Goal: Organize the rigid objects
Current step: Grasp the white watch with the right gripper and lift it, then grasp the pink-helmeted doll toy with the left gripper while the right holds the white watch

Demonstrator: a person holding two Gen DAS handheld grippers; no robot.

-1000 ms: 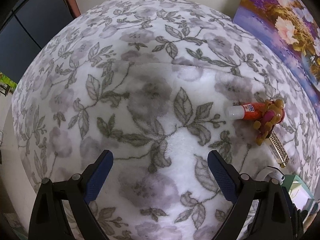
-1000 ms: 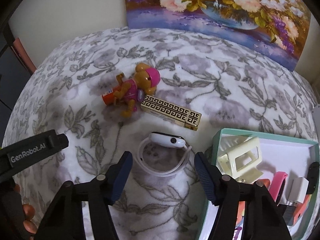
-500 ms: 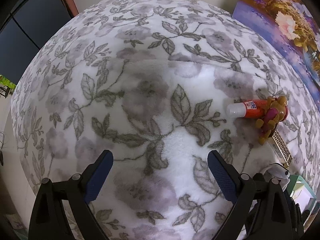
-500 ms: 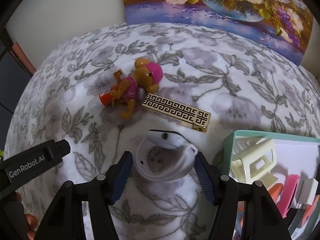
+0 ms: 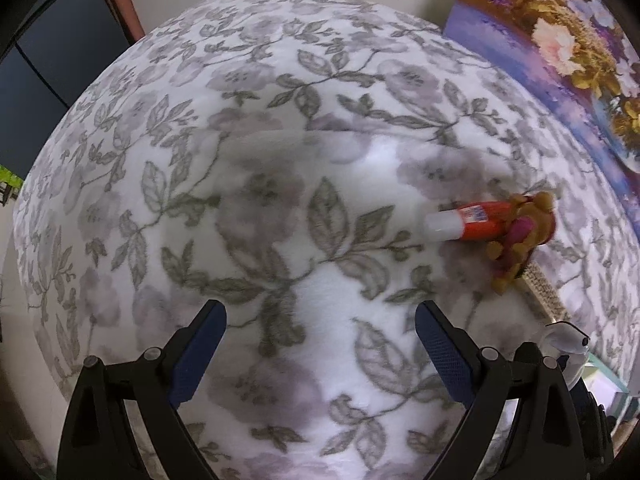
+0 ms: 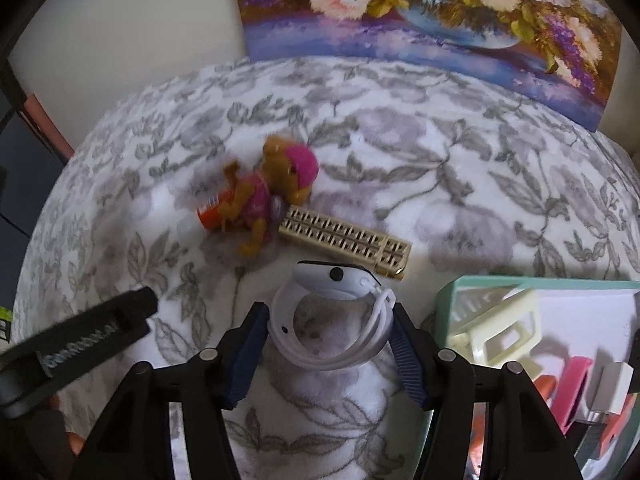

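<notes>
My right gripper [image 6: 330,312] points down at a white smartwatch [image 6: 332,276]. Its jaws are closing, and both blue pads press the sides of the looped band, which stands up off the floral blanket [image 6: 440,168]. The same watch peeks in at the right edge of the left wrist view [image 5: 564,340]. Just beyond it lie a gold patterned box [image 6: 348,240], a brown toy dog in pink [image 6: 280,184] and an orange glue stick [image 6: 210,212]. My left gripper [image 5: 318,308] hangs open over bare blanket with nothing between its fingers.
A teal tray [image 6: 448,296] at the right holds a cream hair claw [image 6: 496,328], a pink band and other small items. A flower painting [image 6: 440,8] leans on the wall behind. The left gripper's black body [image 6: 80,332] sits to the left of my right gripper.
The right jaws have narrowed onto the watch band. The band went from lying flat to a rounder, raised loop. The left gripper has hardly moved.
</notes>
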